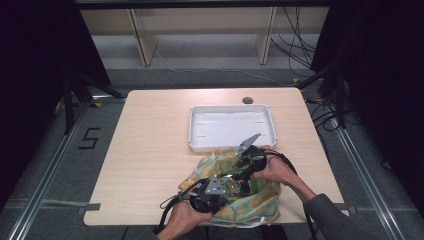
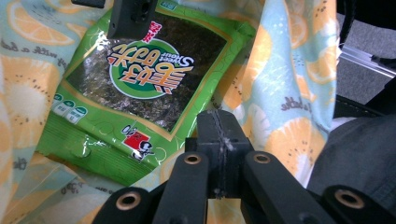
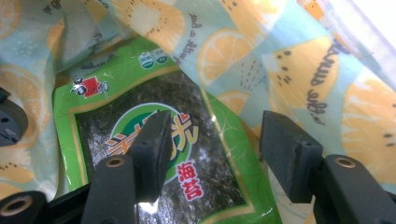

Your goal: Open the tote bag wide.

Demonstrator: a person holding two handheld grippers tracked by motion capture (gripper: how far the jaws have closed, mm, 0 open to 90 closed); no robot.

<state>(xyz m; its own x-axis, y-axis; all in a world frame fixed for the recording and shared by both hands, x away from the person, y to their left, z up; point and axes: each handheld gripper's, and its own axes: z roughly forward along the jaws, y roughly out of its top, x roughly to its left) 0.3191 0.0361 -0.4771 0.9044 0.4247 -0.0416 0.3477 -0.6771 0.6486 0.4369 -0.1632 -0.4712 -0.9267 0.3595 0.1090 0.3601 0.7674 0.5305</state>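
A green seaweed snack pack (image 2: pixel 140 93) lies inside a cloth bag (image 1: pixel 250 205) printed with orange slices, at the table's front edge. My left gripper (image 2: pixel 219 123) is shut, with a thin fold of the bag's edge pinched between its pads, and it holds the bag's mouth apart. In the high view the left gripper (image 1: pixel 207 192) is at the bag's near left. My right gripper (image 3: pixel 215 128) is open just above the pack (image 3: pixel 154 154); one jaw hangs over the label, the other over the bag's cloth (image 3: pixel 303 79). The right gripper (image 1: pixel 245 160) reaches into the bag from the far side.
A white tray (image 1: pixel 272 127) stands on the wooden table (image 1: pixel 150 150) just beyond the bag. A small dark disc (image 1: pixel 247 100) lies behind the tray. A grey sleeve (image 1: pixel 330 215) comes in at the bottom right.
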